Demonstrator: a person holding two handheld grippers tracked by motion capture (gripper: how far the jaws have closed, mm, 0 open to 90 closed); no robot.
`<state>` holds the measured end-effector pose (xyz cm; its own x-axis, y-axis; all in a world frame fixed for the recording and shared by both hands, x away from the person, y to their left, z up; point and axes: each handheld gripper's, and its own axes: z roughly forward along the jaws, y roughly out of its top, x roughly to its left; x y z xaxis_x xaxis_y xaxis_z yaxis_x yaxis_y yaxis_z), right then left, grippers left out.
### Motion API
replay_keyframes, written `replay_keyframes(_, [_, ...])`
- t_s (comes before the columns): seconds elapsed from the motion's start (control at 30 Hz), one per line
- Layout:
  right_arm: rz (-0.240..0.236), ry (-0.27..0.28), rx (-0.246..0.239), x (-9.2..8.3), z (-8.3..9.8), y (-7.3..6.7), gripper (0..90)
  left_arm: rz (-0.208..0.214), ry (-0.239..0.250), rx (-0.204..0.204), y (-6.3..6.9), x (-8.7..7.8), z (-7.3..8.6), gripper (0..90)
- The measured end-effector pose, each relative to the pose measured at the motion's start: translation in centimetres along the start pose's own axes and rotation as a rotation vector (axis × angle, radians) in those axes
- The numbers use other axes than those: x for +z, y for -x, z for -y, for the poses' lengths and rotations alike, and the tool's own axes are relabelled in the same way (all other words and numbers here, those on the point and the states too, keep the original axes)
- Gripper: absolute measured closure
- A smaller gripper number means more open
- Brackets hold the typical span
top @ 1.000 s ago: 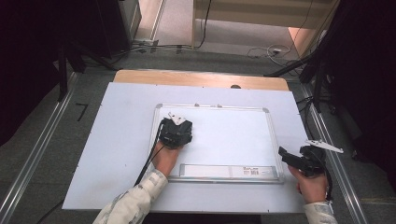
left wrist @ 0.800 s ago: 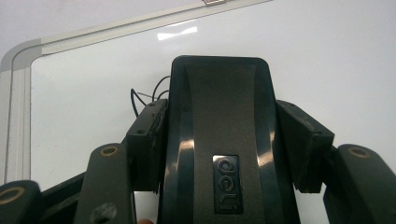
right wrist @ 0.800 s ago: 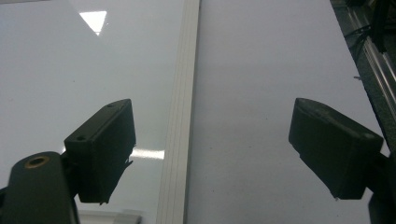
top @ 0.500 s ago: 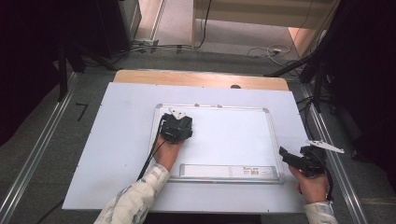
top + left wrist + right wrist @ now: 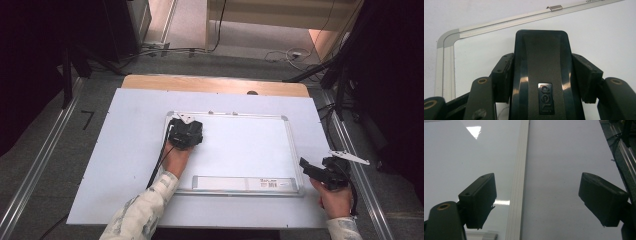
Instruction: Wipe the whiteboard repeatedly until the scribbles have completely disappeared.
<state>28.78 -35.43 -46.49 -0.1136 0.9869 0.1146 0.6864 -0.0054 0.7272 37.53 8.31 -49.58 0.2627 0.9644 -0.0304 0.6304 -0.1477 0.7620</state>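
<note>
A white whiteboard [image 5: 245, 145] with a silver frame lies flat on the table. My left gripper [image 5: 185, 132] rests near its far left corner, shut on a black board eraser [image 5: 544, 75] with a small logo plate. Both pads [image 5: 503, 75] press on the eraser's sides, and the eraser lies against the whiteboard [image 5: 604, 35]. My right gripper [image 5: 308, 168] hovers at the board's right edge near the front, open with nothing between its jaws. In the right gripper view the gripper [image 5: 537, 195] straddles the board's frame strip [image 5: 520, 180].
The board lies on a pale sheet [image 5: 125, 135] that covers a wooden table [image 5: 215, 84]. A pen tray [image 5: 245, 183] runs along the board's near edge. Metal rails [image 5: 350, 150] and cables flank the table on a grey floor.
My left gripper with the eraser has edged slightly toward the board's far edge. The right gripper has stayed in place.
</note>
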Motion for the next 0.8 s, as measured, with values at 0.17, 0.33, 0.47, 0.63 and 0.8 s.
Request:
replay_keyframes(0.17, [0.000,-0.001,0.001,0.0,0.0,0.1,13.5,-0.010,0.001,-0.017,-0.7,0.0,-0.1,40.8])
replay_keyframes(0.33, [0.000,-0.003,0.002,0.0,0.1,0.1,13.4,-0.024,0.000,-0.027,-1.3,0.1,-0.1,40.8])
replay_keyframes(0.47, [0.000,-0.003,0.000,0.0,0.1,0.0,13.5,-0.035,0.002,-0.040,-1.7,0.2,-0.2,40.8])
replay_keyframes(0.63, [0.002,-0.006,0.000,0.0,0.0,-0.1,13.4,-0.049,0.006,-0.040,-1.4,0.2,-0.2,40.9])
replay_keyframes(0.8, [-0.002,-0.005,0.000,0.1,-0.1,-0.2,13.5,-0.035,-0.003,-0.014,-0.8,-0.2,0.1,40.9])
